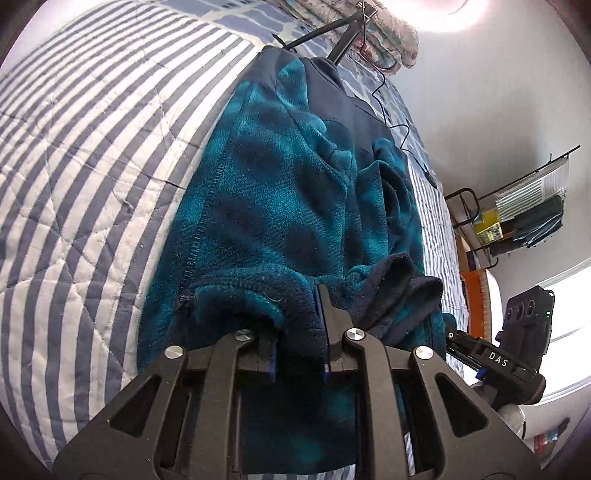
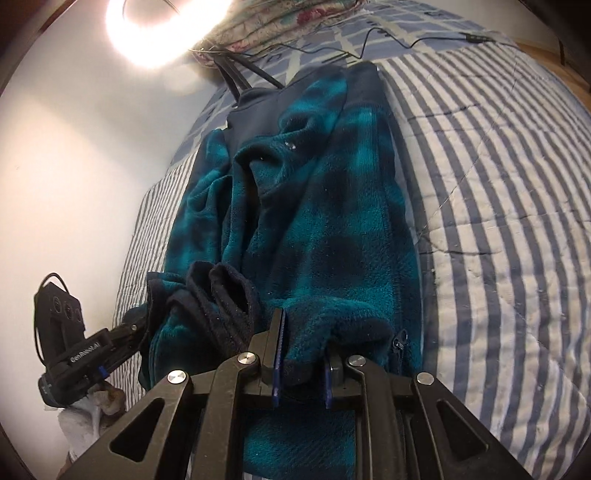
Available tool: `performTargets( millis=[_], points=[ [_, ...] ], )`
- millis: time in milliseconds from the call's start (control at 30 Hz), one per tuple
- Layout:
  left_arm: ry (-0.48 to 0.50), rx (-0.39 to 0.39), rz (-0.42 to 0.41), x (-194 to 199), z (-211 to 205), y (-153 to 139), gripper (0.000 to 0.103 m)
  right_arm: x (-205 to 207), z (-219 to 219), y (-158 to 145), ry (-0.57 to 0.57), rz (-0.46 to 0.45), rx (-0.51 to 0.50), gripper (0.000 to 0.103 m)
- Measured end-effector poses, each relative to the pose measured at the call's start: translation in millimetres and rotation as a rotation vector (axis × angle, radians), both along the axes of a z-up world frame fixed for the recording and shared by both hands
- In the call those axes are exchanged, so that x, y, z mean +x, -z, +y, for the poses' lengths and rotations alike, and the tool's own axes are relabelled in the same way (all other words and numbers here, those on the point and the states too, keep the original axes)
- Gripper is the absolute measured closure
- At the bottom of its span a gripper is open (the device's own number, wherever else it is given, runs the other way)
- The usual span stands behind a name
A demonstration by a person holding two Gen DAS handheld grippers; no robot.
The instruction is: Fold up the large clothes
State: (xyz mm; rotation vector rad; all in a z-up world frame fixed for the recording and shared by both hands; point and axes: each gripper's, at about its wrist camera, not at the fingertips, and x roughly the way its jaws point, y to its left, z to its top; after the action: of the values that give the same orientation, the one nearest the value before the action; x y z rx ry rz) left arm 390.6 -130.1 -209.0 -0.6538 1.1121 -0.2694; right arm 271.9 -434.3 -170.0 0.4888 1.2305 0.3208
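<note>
With the left gripper (image 1: 299, 328) and right gripper (image 2: 303, 350) each clenched on the near hem of the teal-and-navy plaid fleece jacket (image 1: 288, 192) lying lengthwise on the blue-and-white striped quilted bed (image 1: 92, 155), lift both corners evenly and carry them far towards the collar, keeping the hem taut.

A ring lamp (image 2: 162, 26) blows out to white glare at the top of both frames; heavy fisheye bending and dark vignetted corners; centres stay sharp.
</note>
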Motion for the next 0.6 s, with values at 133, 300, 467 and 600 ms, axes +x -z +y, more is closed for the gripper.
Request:
performTargets(
  millis=[133,300,467,600],
  points=[
    [0.034,-0.079,0.026,4.2,7.6,-5.5,0.071,-1.6,-9.5,-5.3,0.003,0.02,0.064,0.081],
    [0.029,-0.244,0.03,2.5,28.8,-19.5,0.046,-8.2,-38.0,-16.2,0.062,0.038,0.267,0.046],
    [-0.023,-0.338,-0.015,-2.1,54.1,-39.5,0.034,-18.1,-74.7,-39.1,0.174,-0.039,0.469,0.019],
    [-0.012,-0.166,-0.102,-12.5,71.5,-57.9,0.034,-32.6,-71.7,-62.4,0.087,-0.135,0.236,0.029]
  ],
)
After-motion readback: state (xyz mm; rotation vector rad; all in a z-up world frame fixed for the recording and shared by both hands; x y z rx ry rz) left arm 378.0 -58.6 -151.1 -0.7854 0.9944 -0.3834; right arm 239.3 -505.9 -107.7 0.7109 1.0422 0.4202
